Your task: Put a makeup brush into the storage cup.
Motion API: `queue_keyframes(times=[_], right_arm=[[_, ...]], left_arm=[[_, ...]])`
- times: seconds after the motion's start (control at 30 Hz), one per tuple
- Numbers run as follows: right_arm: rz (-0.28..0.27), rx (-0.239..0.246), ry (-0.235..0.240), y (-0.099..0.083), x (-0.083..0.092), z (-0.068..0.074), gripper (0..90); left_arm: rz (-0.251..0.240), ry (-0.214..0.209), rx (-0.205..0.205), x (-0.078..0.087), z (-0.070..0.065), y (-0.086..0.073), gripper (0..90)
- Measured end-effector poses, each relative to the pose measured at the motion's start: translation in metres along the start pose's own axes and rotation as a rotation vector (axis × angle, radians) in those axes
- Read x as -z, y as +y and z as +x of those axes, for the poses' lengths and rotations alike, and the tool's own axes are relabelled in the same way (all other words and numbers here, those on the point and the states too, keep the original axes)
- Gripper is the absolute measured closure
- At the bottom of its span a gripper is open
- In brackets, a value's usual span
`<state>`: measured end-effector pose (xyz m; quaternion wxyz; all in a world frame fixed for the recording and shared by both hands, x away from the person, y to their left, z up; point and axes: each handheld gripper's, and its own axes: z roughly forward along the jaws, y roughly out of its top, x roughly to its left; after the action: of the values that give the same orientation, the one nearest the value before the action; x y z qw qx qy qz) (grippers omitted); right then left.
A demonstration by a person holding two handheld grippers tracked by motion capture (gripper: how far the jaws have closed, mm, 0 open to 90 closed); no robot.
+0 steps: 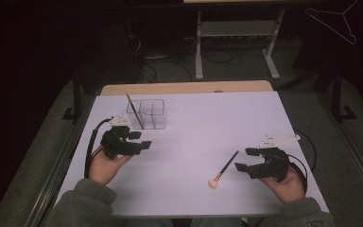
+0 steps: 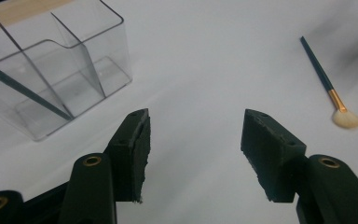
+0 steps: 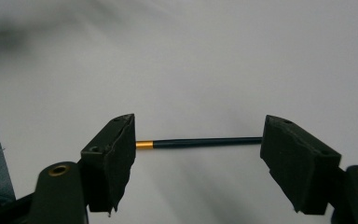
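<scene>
Lying flat on the white table (image 1: pixel 189 142) just beside the right gripper (image 1: pixel 246 159), the makeup brush (image 1: pixel 224 168) is judged light, thin and stiff — prone to rolling. A hold on the dark handle, clear of the soft bristles, is advised. Both claws are released — the left gripper (image 1: pixel 139 140) carries nothing.
</scene>
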<state>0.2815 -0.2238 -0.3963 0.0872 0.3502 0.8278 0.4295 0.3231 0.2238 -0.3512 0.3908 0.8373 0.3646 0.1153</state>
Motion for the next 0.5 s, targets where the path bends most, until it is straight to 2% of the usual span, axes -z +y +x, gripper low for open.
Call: queue_keyframes(times=[0.23, 0.33, 0.43, 0.5], right_arm=[[0.021, 0.013, 0.017, 0.004, -0.001, 0.000, 25.5], [0.046, 0.037, 0.021, 0.005, -0.002, -0.003, 25.4], [0.079, 0.032, 0.028, 0.008, -0.005, -0.005, 25.4], [0.097, 0.051, 0.033, 0.011, -0.007, -0.006, 25.3]], left_arm=[[0.000, -0.002, 0.001, 0.000, -0.010, -0.013, 40.9], [-0.003, -0.002, 0.000, 0.003, -0.012, -0.018, 40.7], [-0.009, -0.003, 0.004, 0.006, -0.014, -0.022, 40.5], [-0.011, -0.004, 0.000, 0.007, -0.016, -0.024, 40.3]])
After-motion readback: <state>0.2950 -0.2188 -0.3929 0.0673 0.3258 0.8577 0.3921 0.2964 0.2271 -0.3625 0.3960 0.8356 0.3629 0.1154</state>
